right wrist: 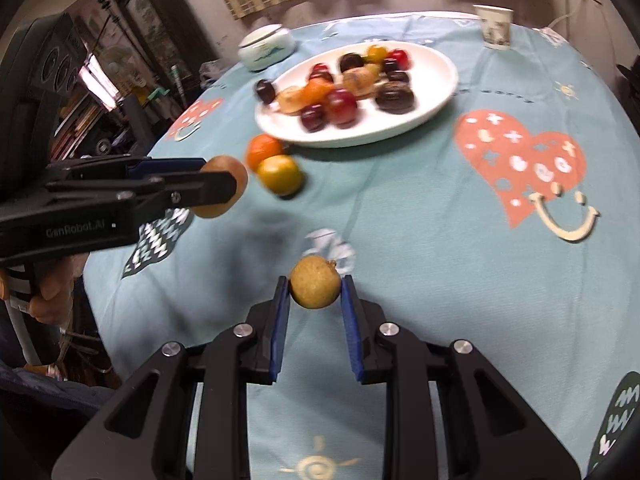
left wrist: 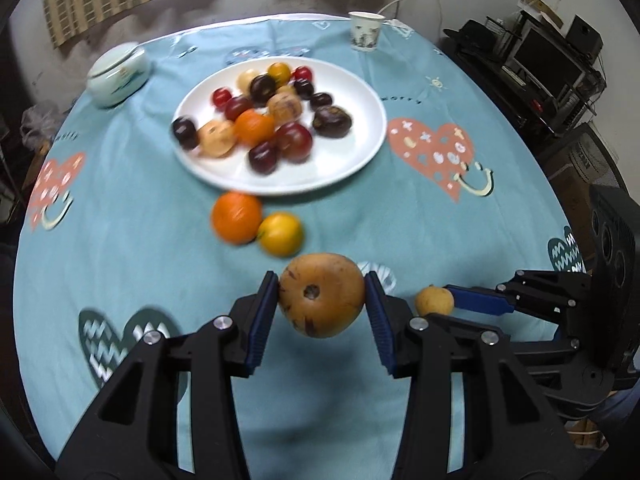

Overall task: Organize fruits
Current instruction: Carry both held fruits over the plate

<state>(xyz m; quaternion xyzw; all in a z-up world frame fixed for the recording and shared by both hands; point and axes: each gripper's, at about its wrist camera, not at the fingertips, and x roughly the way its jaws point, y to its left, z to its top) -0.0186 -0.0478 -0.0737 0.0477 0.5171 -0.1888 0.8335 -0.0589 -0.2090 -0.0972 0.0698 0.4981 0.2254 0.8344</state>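
My left gripper (left wrist: 322, 294) is shut on a large brown round fruit (left wrist: 322, 295) and holds it above the blue tablecloth; it also shows in the right wrist view (right wrist: 224, 186). My right gripper (right wrist: 315, 292) is shut on a small yellow-brown fruit (right wrist: 315, 287), seen from the left wrist view (left wrist: 434, 300). A white plate (left wrist: 352, 148) (right wrist: 432, 92) beyond holds several dark, red and orange fruits. An orange (left wrist: 237, 218) (right wrist: 264, 151) and a yellow-orange fruit (left wrist: 280, 234) (right wrist: 279, 174) lie on the cloth in front of the plate.
A lidded white-green bowl (left wrist: 116, 74) (right wrist: 266, 46) stands at the back left and a paper cup (left wrist: 365, 31) (right wrist: 494, 26) at the back right. Dark shelves with electronics (left wrist: 552, 60) stand to the right of the table.
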